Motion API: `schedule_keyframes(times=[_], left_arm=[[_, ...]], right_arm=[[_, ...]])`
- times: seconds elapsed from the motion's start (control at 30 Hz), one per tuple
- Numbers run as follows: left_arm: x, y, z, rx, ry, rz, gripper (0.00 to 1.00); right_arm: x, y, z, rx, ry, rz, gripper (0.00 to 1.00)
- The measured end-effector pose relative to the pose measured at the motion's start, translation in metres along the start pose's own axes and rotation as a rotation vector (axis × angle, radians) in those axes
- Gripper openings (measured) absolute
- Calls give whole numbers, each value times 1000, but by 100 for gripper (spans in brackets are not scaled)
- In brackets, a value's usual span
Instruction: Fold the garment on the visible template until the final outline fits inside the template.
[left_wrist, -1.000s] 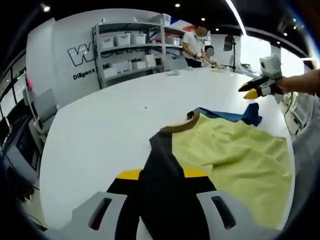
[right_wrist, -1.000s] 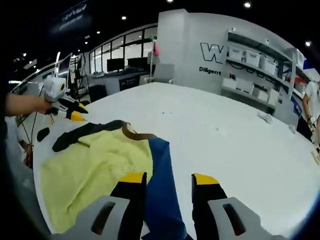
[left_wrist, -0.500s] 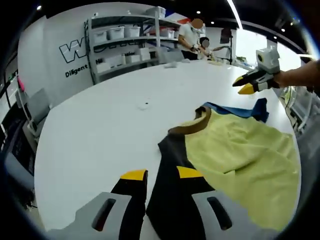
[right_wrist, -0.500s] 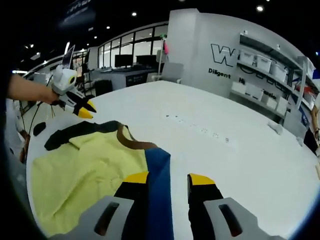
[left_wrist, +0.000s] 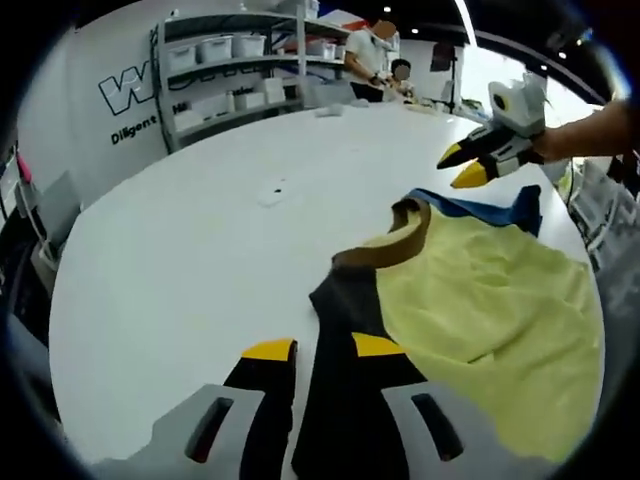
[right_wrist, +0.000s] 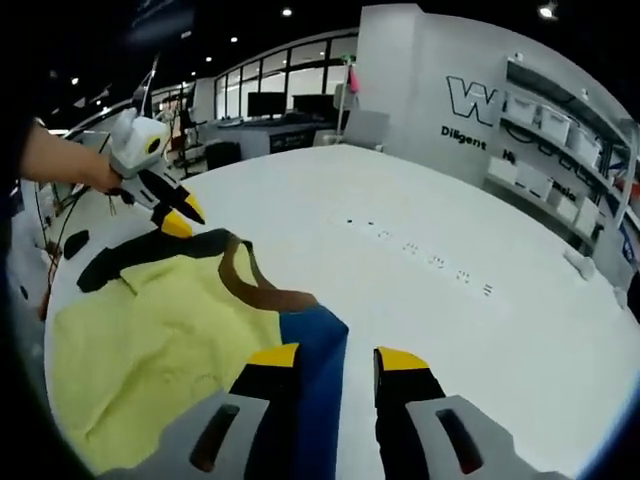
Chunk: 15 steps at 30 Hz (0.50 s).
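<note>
- Two grippers each pinch one sleeve of a shirt (left_wrist: 480, 290) that lies spread on a white worktop (left_wrist: 180, 260).
- Left gripper (left_wrist: 322, 348): its jaws are clenched on the black sleeve (left_wrist: 345, 310), which runs up between the yellow tips to the brown collar (left_wrist: 395, 240).
- Right gripper (right_wrist: 335, 356): its jaws hold the blue sleeve (right_wrist: 310, 345), the cloth lying against the left tip with a gap to the other.
- Left gripper view takes in the right gripper (left_wrist: 460, 165) from the side, tips close together above the blue sleeve (left_wrist: 490, 210), with a forearm behind it.
- Right gripper view takes in the left gripper (right_wrist: 178, 218), held by a hand (right_wrist: 60, 160), at the end of the black sleeve (right_wrist: 150, 255).
- Left gripper view has shelves (left_wrist: 230, 70) with white bins and people at the worktop's far end; right gripper view has a row of small dark marks (right_wrist: 420, 250) on the worktop.
- Yellow body (right_wrist: 150, 350) lies rumpled near the worktop edge.
</note>
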<state>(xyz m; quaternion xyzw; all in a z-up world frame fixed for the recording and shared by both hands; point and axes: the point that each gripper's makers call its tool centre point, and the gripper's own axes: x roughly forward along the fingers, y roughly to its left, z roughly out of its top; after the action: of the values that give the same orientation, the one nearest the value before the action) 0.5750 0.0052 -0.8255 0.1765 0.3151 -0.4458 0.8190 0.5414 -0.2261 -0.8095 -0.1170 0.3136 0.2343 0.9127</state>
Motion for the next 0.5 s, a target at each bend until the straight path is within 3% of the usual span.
schedule_keyframes(times=[0.2,0.3,0.5], left_arm=[[12,0,11,-2,-12,-16,19],[16,-3,11,18,7,-24,16],[21,-10,5,46,34,-52,6]], right_arm=[[13,0,-4,34,27,14,19],[19,0,-9,44,50,16,18],[27,10,-16,63,78,32,7]])
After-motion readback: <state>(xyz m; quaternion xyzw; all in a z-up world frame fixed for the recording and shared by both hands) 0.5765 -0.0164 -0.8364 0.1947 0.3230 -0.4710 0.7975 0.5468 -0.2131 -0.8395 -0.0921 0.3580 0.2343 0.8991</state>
